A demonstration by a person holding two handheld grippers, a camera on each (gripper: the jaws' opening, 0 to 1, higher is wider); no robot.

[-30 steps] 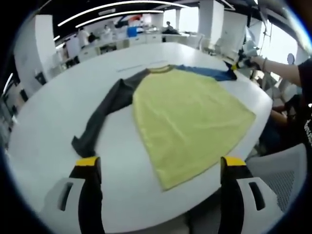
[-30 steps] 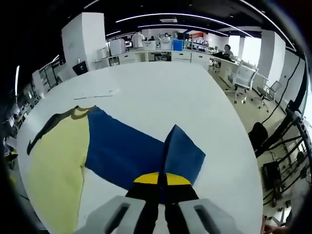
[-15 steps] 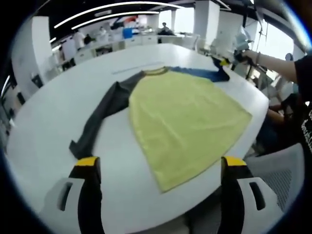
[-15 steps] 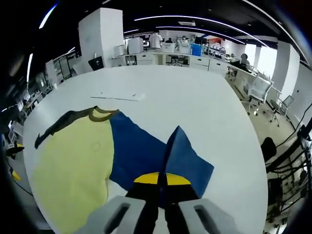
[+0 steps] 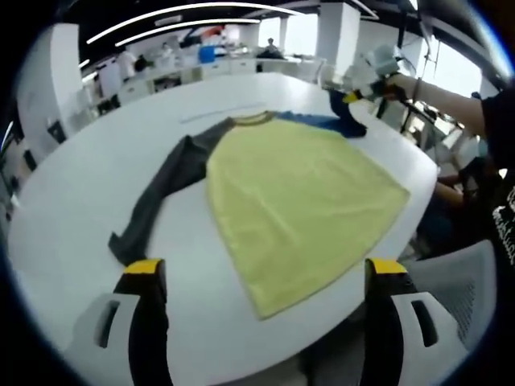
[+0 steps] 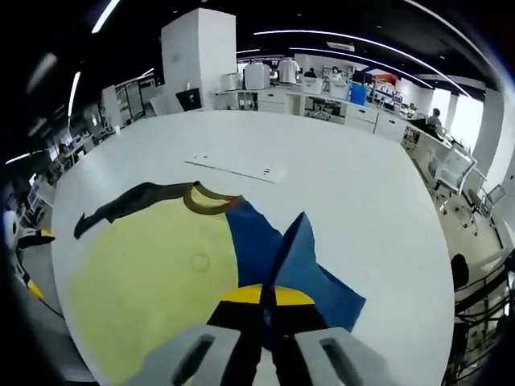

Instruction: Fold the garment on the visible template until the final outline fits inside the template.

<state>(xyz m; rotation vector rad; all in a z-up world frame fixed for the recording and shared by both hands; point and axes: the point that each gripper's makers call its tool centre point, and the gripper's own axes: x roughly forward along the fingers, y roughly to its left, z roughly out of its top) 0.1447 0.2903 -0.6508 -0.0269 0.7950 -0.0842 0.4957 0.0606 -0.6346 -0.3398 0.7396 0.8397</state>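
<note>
At the far edge of the white worktop (image 5: 72, 201), the right gripper (image 6: 268, 299) has its fingers clenched on the blue sleeve (image 6: 302, 265), the yellow body (image 6: 153, 293) lying to their left. The raglan shirt (image 5: 298, 193) lies flat, grey sleeve (image 5: 157, 201) stretched toward the left gripper (image 5: 265, 277), whose fingers are spread wide and empty. So I'd guess the right one folds inward across the body.

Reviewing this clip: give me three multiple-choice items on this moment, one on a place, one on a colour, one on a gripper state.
1. The dark grey sleeve lies:
A. flat on the table
B. folded over the yellow body
C. hanging off the edge

2. The sleeve held by the right gripper is:
A. red
B. blue
C. white

3. The left gripper is:
A. shut on the hem
B. shut on the collar
C. open

A: the dark grey sleeve stretches flat across the table.
B: the right gripper pinches the blue sleeve.
C: the left gripper has its jaws apart, holding nothing.
</note>
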